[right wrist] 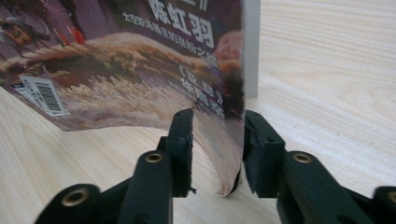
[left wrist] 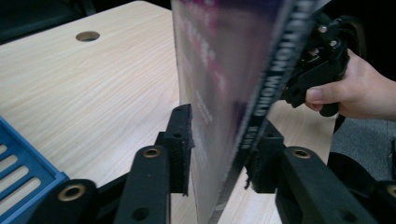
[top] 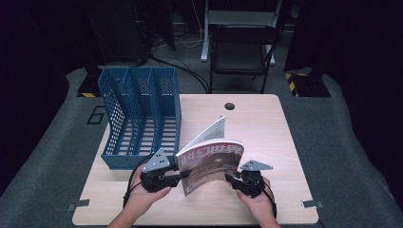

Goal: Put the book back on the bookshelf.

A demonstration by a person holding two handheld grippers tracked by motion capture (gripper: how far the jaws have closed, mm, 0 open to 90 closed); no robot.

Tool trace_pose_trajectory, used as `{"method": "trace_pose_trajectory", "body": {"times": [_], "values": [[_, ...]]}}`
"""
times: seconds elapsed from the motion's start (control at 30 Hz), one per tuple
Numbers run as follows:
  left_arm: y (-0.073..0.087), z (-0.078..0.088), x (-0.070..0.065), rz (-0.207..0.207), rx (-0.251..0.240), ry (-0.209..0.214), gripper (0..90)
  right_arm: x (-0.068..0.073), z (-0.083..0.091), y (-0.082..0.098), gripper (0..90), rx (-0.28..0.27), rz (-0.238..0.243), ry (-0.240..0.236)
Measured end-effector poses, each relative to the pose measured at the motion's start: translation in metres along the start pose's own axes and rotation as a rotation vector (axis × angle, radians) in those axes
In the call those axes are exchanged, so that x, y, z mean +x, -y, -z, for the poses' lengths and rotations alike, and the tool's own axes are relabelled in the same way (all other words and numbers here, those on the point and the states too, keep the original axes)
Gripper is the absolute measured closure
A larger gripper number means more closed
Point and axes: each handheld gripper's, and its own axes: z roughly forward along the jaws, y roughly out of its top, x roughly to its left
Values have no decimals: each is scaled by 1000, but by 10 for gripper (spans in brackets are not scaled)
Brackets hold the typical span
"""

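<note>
Magazine with a glossy purple-and-brown illustrated cover and white Chinese title lettering (top: 211,166), standing on its lower edge near the front of the pale wooden table (top: 266,128), between two hand-held black two-jaw grippers. Its back pages fan open toward the far side of the table. Left gripper (top: 177,176), held in the person's left hand (top: 145,197), meets the spine side of the magazine; in the left gripper view the spine, printed with white Latin lettering (left wrist: 261,98), passes between the jaws, which stand apart, the right-hand pad close against the spine and the left-hand pad clear of the cover, so the grip reads as released. Right gripper (top: 230,179), held in the person's right hand (top: 259,202), meets the opposite edge of the magazine; in the right gripper view the curled cover edge (right wrist: 233,140) lies between parted jaws, close to the right-hand pad and clear of the left-hand one, likewise released. Barcode label (right wrist: 44,95) at the lower corner of the cover. Blue perforated plastic three-slot file rack (top: 140,116) on the left part of the table, just beside the left gripper and the magazine. Round cable hole (top: 229,106) near the far table edge.
</note>
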Motion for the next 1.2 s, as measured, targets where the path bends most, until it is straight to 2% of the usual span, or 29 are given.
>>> {"method": "trace_pose_trajectory", "body": {"times": [0.03, 0.17, 0.27, 0.33, 0.53, 0.63, 0.73, 0.8, 0.83, 1.0, 1.1, 1.2], "values": [[0, 0, 1, -2, 10, 9, 634, 0, 0, 0, 635, -2, -2, 2], [-2, -2, -2, 10, 15, -8, 596, -1, 1, 0, 619, 6, -8, 4], [-5, -3, -4, 0, 16, -19, 553, -2, 2, 1, 603, 0, -6, 3], [-7, -2, -6, 20, 30, -6, 524, -1, 2, 1, 591, 3, -1, 4], [-13, -2, -6, 35, 40, -10, 431, 0, 3, 1, 564, 6, -15, 6], [-18, 0, -7, 45, 31, -5, 423, 0, 4, 0, 555, 7, -13, 9], [-24, 1, -8, 29, 35, -9, 423, 1, 4, 1, 544, 9, -16, 7], [-29, 3, -9, 22, 52, 3, 423, 0, 4, 0, 544, 6, -7, 8], [-31, 2, -10, 29, 48, 2, 423, 0, 4, 1, 544, 8, -13, 7], [-43, 3, -12, 4, 61, -8, 423, -1, 7, 1, 545, -10, -11, 8], [-50, 3, -13, -7, 63, -14, 418, 1, 9, 1, 544, -13, -29, 10], [-59, 4, -15, -5, 90, -6, 411, 0, 10, 1, 545, -12, -26, 11]]}}
